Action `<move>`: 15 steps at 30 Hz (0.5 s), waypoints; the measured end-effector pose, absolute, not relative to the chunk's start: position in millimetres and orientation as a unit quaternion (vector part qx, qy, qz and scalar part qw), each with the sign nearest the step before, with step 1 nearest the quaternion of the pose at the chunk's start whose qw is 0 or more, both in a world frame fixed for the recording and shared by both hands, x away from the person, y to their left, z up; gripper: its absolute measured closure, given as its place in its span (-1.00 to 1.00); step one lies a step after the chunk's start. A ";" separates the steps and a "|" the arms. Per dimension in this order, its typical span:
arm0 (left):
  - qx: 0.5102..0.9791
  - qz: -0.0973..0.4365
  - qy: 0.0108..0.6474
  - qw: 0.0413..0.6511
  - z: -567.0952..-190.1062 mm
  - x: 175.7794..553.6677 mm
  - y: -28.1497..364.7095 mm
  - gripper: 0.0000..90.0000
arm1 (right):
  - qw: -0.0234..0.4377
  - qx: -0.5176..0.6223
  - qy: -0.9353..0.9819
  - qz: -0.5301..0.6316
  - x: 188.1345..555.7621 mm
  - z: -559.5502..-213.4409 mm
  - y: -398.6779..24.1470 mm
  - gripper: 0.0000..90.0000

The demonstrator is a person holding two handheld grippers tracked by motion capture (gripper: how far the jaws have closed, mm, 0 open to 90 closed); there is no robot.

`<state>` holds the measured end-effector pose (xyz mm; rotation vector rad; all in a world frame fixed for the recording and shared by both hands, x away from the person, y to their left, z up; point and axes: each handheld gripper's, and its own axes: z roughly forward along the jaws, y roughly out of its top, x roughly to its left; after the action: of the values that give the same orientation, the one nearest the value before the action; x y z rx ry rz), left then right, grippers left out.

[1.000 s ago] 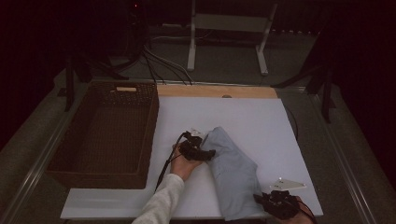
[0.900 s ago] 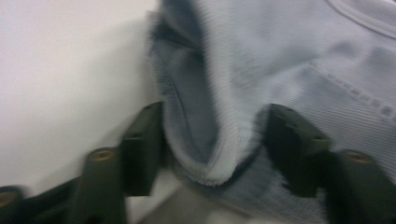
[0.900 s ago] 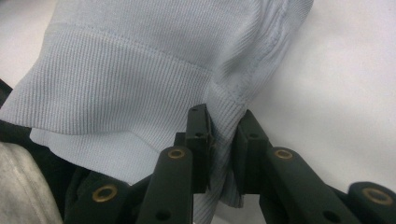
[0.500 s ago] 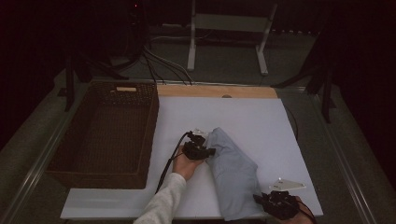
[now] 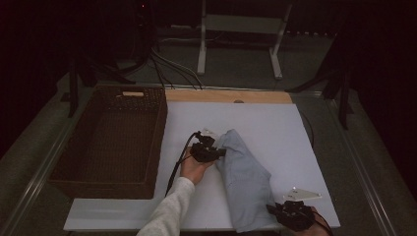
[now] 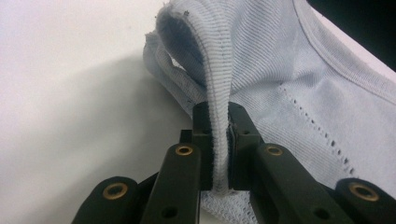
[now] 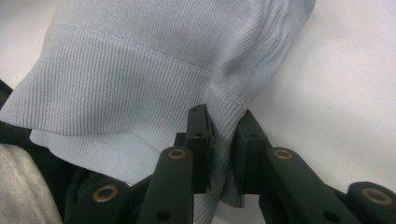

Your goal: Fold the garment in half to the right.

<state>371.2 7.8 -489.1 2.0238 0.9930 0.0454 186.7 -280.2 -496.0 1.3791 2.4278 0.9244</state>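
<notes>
Left gripper (image 6: 219, 140): jaws have just been closing and now clamp the ribbed neck band of the light blue garment (image 5: 243, 182), a thin fold of cloth pinched between the pads
Right gripper (image 7: 219, 144): jaws narrow, pinching the ribbed hem at the garment's near end
Garment position: folded lengthwise into a long strip on the white board (image 5: 285, 128), running from mid-board to the near edge, between the two grippers
Risk, left grip: only the band edge sits between the pads; a sharp pull likely slips it out or stretches the rib
Risk, right grip: the hem bunches beside one jaw; layers may separate, so that only the top layer lifts
Risk, uneven lift: one hand rising ahead of the other probably lets the fold sag open
Risk, near edge: the hem overhangs the board edge and may drag or catch on it
Basket (image 5: 105, 142): wicker, left of the board, well apart from the garment; a loose end could snag its rim
</notes>
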 end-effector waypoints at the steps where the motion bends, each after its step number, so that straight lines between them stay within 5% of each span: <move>1: 0.810 0.020 0.398 0.430 -487.7 372.0 7.3 0.89 | 0.100 0.466 0.822 0.312 187.0 -496.0 -280.0 0.77; 15: 0.814 0.024 0.397 0.424 -483.1 381.3 -0.5 0.89 | 0.099 0.464 0.822 0.314 187.3 -495.7 -276.0 0.77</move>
<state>381.3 -0.5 -483.1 2.0350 0.9925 0.0609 187.3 -276.0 -495.7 1.3721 2.4323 0.9295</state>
